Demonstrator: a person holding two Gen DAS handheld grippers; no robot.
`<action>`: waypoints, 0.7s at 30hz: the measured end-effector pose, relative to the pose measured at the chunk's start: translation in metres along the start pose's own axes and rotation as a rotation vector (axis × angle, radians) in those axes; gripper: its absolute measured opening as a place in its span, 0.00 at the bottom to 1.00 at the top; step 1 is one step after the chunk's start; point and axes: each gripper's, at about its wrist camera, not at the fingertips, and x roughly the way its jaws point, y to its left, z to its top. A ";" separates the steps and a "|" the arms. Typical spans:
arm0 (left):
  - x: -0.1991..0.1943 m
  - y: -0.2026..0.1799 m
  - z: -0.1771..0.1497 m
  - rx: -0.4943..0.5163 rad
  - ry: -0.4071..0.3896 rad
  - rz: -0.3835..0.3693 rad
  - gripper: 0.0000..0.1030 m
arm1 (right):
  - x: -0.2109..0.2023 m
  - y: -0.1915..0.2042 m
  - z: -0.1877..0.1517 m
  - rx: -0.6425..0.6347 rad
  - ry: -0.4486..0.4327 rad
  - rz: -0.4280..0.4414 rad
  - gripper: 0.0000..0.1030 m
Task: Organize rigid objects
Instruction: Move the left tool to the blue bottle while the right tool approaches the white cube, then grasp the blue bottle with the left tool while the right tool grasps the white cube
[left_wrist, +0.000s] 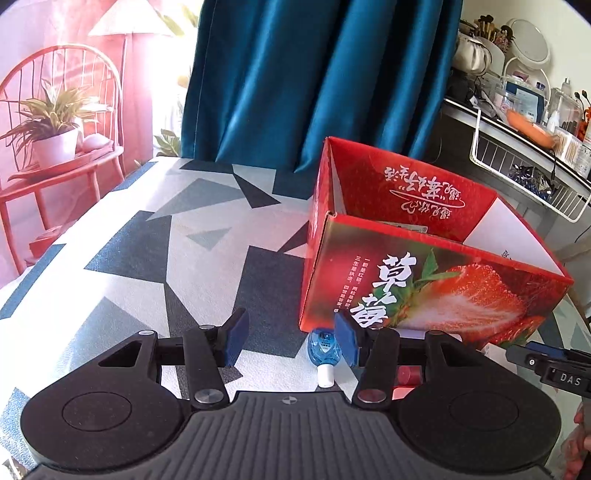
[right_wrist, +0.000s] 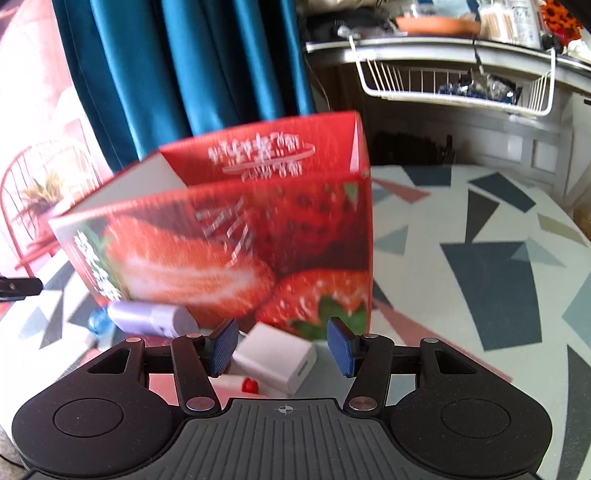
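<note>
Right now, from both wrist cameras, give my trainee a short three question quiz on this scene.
1. True or false: the left tongs are shut on the blue bottle.
2. What sits between the right tongs?
A. white charger block
B. purple cylinder
C. nothing
3. Fill in: the strawberry box stands with its top ____.

Key: 1 false, they are open with the bottle lying beside one pad; 2 A; 3 open.

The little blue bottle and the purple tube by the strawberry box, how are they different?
The blue bottle is see-through blue with a white cap; the purple tube is pale, solid lilac. The bottle looks smaller and squatter; the tube is longer and rounder. The bottle lies just inside the left gripper's open jaws; the tube lies outside the right gripper's. Both lie on the table by the strawberry box.
</note>
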 end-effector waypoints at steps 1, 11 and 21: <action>0.002 -0.001 -0.001 0.002 0.005 -0.002 0.52 | 0.002 0.000 0.000 0.006 0.006 0.001 0.49; 0.010 0.000 -0.009 -0.006 0.031 0.017 0.52 | 0.022 0.008 0.004 -0.012 0.066 0.012 0.62; 0.014 0.000 -0.011 -0.013 0.048 0.032 0.52 | 0.026 -0.002 0.000 0.018 0.093 0.019 0.53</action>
